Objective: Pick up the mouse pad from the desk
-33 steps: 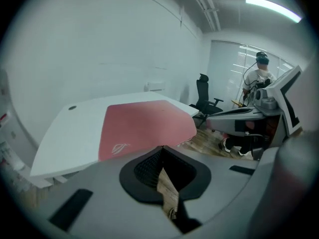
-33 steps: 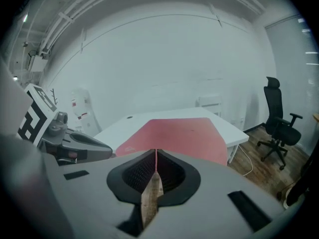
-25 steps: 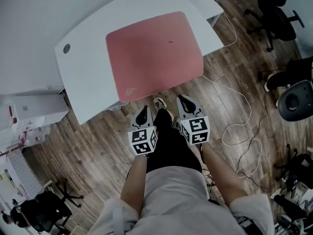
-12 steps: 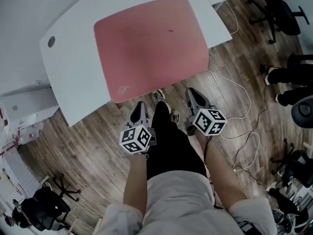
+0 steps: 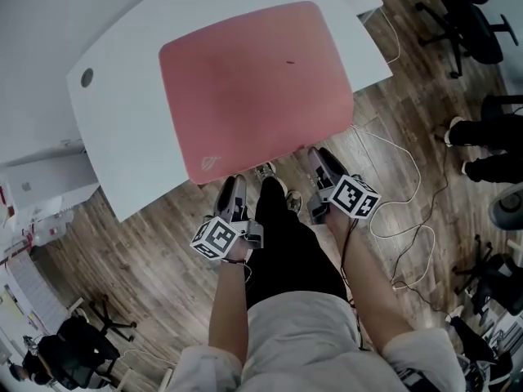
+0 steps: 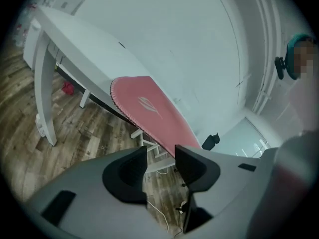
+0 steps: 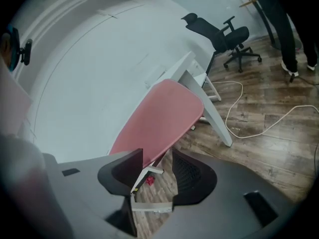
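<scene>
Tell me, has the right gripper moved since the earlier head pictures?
Yes. The right gripper has come closer to the near edge of the desk, just short of the right corner of the mouse pad. Its jaws are opening, nothing between them.

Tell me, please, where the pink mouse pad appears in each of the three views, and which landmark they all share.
Head view: the mouse pad fills the upper centre, lying flat on the white desk.
Left gripper view: in the centre, seen almost edge-on, slanting down to the right.
Right gripper view: in the centre, slanting up to the right.
Shared landmark: the white desk under the pad shows in all three views.
</scene>
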The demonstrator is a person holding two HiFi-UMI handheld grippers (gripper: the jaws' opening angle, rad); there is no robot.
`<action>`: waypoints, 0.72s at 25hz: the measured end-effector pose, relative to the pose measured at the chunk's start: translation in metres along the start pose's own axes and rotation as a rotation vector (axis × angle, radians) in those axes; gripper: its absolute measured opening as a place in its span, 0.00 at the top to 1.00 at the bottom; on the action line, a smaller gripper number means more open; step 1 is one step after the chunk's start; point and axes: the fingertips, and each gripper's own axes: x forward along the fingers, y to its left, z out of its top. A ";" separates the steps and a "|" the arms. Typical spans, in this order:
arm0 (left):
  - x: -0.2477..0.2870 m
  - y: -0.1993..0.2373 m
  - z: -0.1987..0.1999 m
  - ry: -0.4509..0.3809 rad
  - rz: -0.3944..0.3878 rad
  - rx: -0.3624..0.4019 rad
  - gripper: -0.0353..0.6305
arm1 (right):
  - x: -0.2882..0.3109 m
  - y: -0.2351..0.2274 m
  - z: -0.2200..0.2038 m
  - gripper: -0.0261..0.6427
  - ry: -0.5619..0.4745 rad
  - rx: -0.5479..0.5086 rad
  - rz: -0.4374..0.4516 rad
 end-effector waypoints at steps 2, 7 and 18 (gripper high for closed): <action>0.002 -0.001 0.001 -0.001 -0.015 -0.012 0.68 | 0.004 -0.003 -0.002 0.68 0.003 0.029 0.001; 0.007 0.003 0.002 0.006 -0.029 -0.040 0.66 | 0.017 -0.013 -0.013 0.65 0.014 0.133 0.001; 0.021 -0.007 0.015 0.030 -0.079 -0.062 0.66 | 0.030 -0.015 -0.008 0.64 -0.041 0.302 0.080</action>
